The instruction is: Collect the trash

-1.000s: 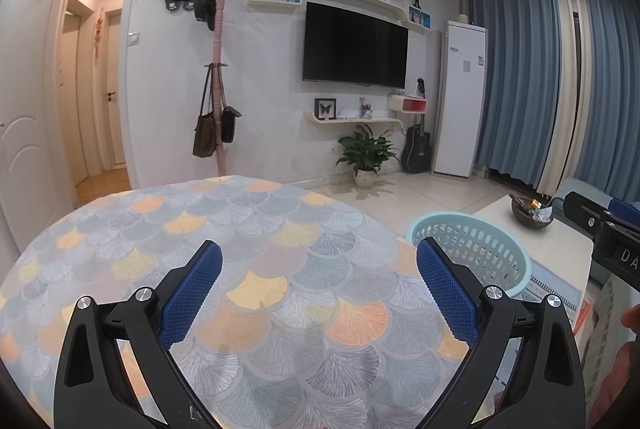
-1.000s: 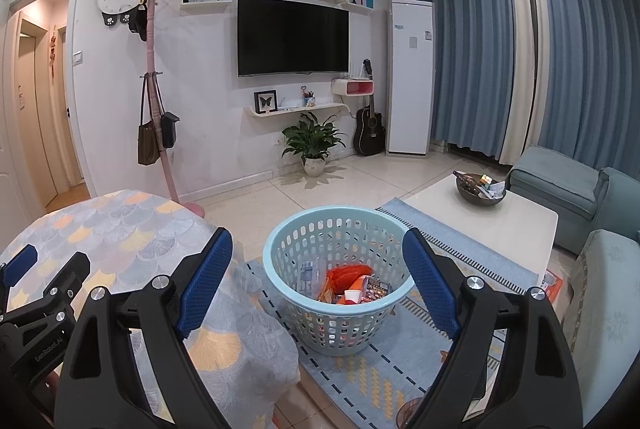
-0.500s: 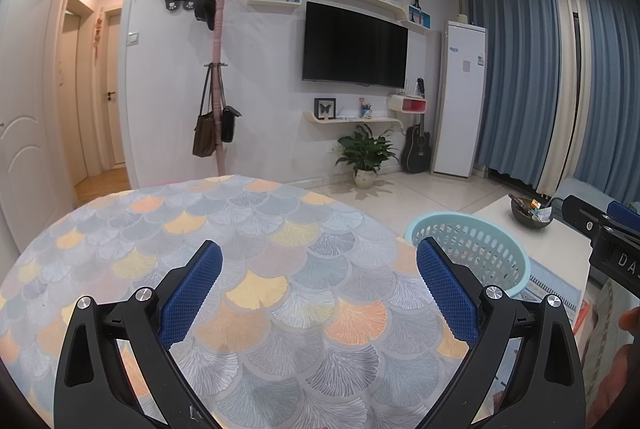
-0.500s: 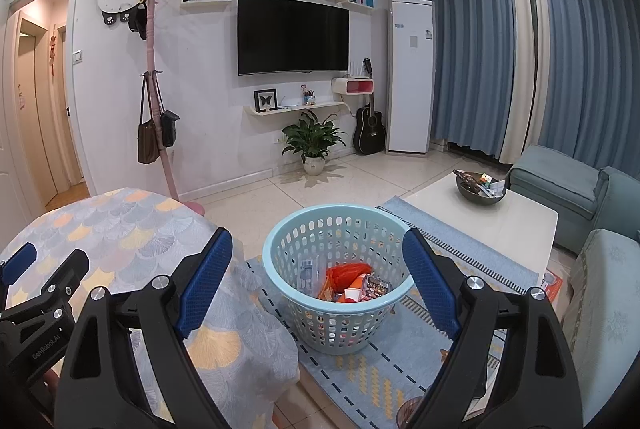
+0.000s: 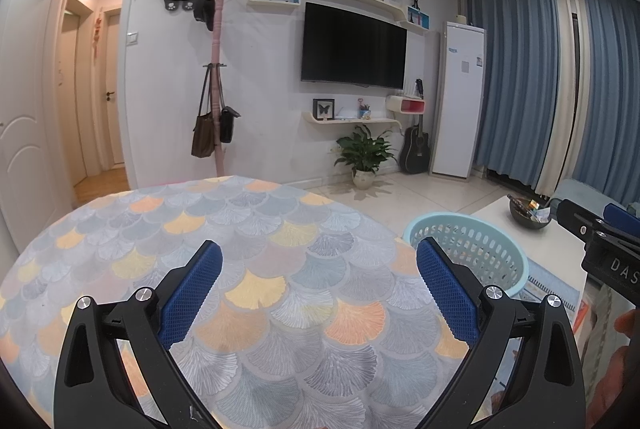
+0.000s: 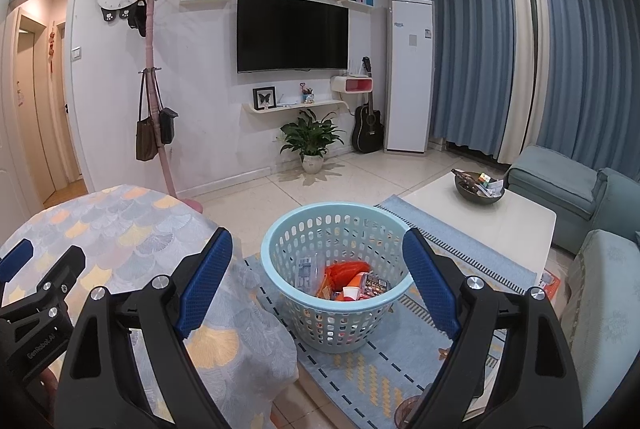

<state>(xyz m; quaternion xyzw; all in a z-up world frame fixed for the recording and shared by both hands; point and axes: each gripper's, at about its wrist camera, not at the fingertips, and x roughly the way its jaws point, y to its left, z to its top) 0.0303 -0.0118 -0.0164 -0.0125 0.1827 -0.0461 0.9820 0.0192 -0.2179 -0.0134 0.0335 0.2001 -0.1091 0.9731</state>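
Note:
A light blue plastic basket (image 6: 280, 229) stands on a rug beside the round table; inside it lies trash (image 6: 352, 279): orange wrappers, a small carton, a red pack. The basket's rim also shows in the left wrist view (image 5: 472, 221) past the table's right edge. My left gripper (image 5: 318, 257) is open and empty over the scale-patterned tablecloth (image 5: 240, 229). My right gripper (image 6: 318, 245) is open and empty, above and in front of the basket. Each gripper shows at the edge of the other's view.
A white coffee table (image 6: 500, 221) with a dark bowl (image 6: 478, 189) stands right of the basket. A blue sofa (image 6: 600, 257) is at the far right. A coat rack (image 6: 154, 89), a potted plant (image 6: 312, 145) and a guitar (image 6: 368, 125) stand along the back wall.

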